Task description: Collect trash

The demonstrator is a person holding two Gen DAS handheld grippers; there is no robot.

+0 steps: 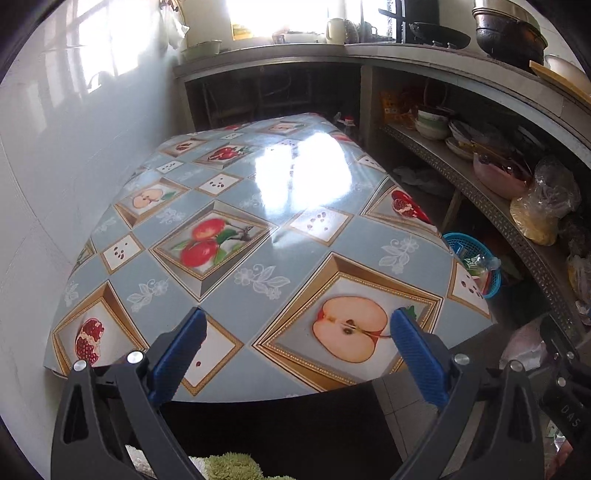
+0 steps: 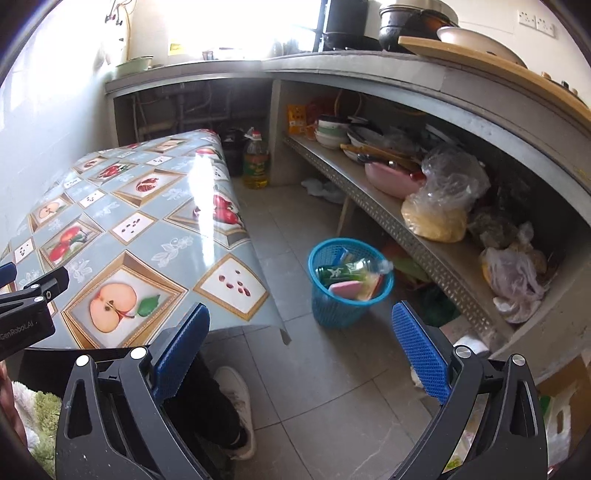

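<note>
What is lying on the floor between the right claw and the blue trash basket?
Nothing: in the right wrist view, only bare grey floor tiles lie between the open right claw and the blue trash basket.

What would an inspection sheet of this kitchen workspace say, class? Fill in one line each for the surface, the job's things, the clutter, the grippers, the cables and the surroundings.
Surface: table under a glossy fruit-print cloth; no loose items seen on it.
Job's things: blue basket on the floor tiles beside the table, holding a plastic bottle and wrappers.
Clutter: lower shelf crowded with bowls and plastic bags; oil bottle on the floor by the table's far end.
Grippers: left hand-held gripper open above the table's near edge, holding nothing; right hand-held gripper open over the floor, facing the basket, holding nothing.
Cables: wires hang on the wall at top left.
Surroundings: countertop with pots and a bright window.
</note>
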